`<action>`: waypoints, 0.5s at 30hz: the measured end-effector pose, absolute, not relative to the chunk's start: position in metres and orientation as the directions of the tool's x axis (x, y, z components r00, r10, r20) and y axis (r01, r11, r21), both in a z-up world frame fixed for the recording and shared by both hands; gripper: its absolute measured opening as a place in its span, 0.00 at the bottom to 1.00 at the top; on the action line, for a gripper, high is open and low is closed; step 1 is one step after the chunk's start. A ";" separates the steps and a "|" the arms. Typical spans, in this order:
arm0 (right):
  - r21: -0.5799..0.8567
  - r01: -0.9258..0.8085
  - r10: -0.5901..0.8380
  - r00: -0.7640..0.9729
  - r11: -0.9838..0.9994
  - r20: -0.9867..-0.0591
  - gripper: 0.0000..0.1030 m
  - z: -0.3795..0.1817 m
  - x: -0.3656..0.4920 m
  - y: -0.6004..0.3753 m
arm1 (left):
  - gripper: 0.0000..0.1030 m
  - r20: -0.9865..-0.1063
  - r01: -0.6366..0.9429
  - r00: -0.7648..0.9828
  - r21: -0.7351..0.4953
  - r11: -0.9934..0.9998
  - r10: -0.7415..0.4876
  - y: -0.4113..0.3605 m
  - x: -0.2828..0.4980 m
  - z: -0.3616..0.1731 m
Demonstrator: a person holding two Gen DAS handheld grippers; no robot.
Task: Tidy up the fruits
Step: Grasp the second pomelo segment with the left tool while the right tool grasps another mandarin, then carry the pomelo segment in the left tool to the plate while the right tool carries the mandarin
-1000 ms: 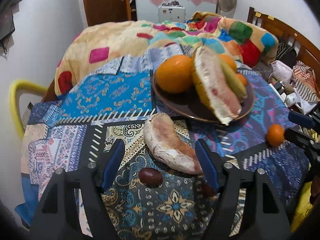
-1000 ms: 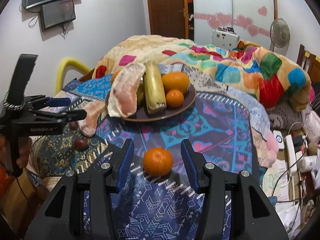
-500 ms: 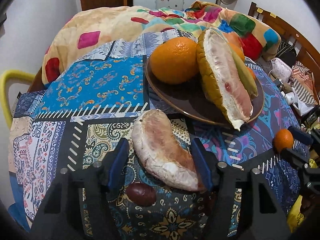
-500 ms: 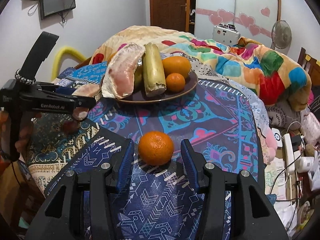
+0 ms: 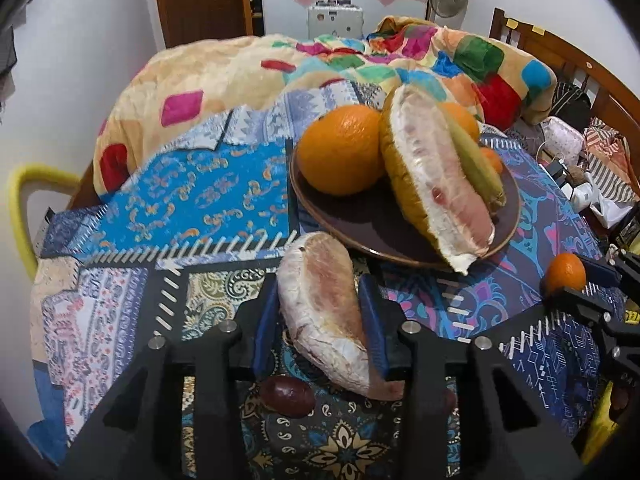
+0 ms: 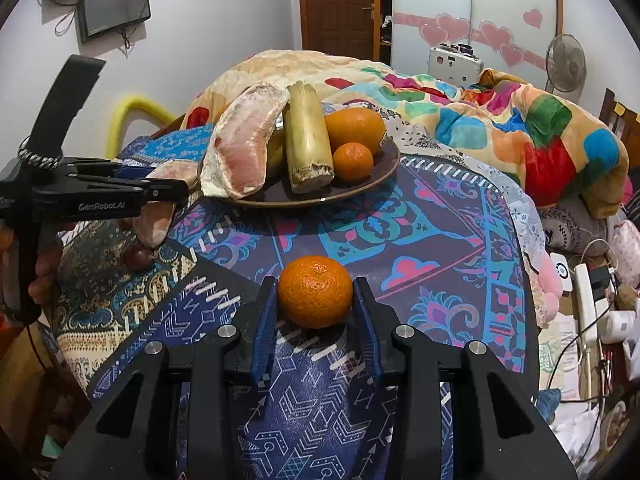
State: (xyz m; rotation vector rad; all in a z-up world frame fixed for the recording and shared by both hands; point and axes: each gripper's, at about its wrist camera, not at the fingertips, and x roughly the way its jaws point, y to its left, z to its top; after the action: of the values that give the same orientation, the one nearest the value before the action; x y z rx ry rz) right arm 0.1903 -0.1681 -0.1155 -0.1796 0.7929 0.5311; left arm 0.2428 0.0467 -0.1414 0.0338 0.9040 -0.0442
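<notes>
While both grippers straddle loose fruit, the scene reads as follows.

Left gripper (image 5: 320, 320): its blue fingers (image 5: 266, 320) sit flush against both flanks of the loose pomelo segment (image 5: 324, 312), pinching it across its narrow width; I judge this the firmest hold on a long, soft wedge.

Right gripper (image 6: 316, 316): its fingers (image 6: 265, 320) press on either side of the mandarin (image 6: 315, 291), closed on it at its widest part so the round fruit cannot roll out.

Pomelo segment: lies near the left of the bed (image 5: 200, 208), on the patterned cover, its far tip just beside the rim of the plate (image 5: 360, 220); whether it is lifted off the cover I cannot tell.

Mandarin: near the middle of the bed in the right wrist view, well apart from the plate.

Plate: brown, far of both grippers, already carrying a large orange (image 5: 340, 152), a bigger pomelo wedge (image 5: 436, 184), a yellow-green cut stalk, perhaps sugarcane (image 6: 306, 144), and a small mandarin (image 6: 353, 161).

Dark round fruit (image 5: 287, 396): loose on the cover, near of the left fingers.

Step in hand: probably gathering the strays onto the plate.

Risk: little bare plate remains, so added fruit may slide off.
</notes>
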 end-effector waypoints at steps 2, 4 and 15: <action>0.047 -0.515 0.391 0.585 0.856 -0.711 0.33 -0.112 0.192 -0.168 | 0.28 -0.772 0.054 0.636 0.012 0.998 -0.025 0.048 0.239 -0.134; 0.049 -0.512 0.394 0.591 0.857 -0.704 0.33 -0.108 0.194 -0.168 | 0.22 -0.762 0.054 0.646 -0.001 0.999 -0.035 0.051 0.236 -0.126; 0.051 -0.506 0.403 0.617 0.861 -0.676 0.33 -0.095 0.204 -0.169 | 0.20 -0.700 0.071 0.713 0.011 0.997 -0.043 0.050 0.224 -0.097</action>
State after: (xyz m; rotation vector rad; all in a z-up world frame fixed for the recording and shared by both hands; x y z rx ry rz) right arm 0.2038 -0.1692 -0.0953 -0.1501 0.7391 0.5257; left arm 0.2241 0.0496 -0.0969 0.0380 0.7749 -0.0637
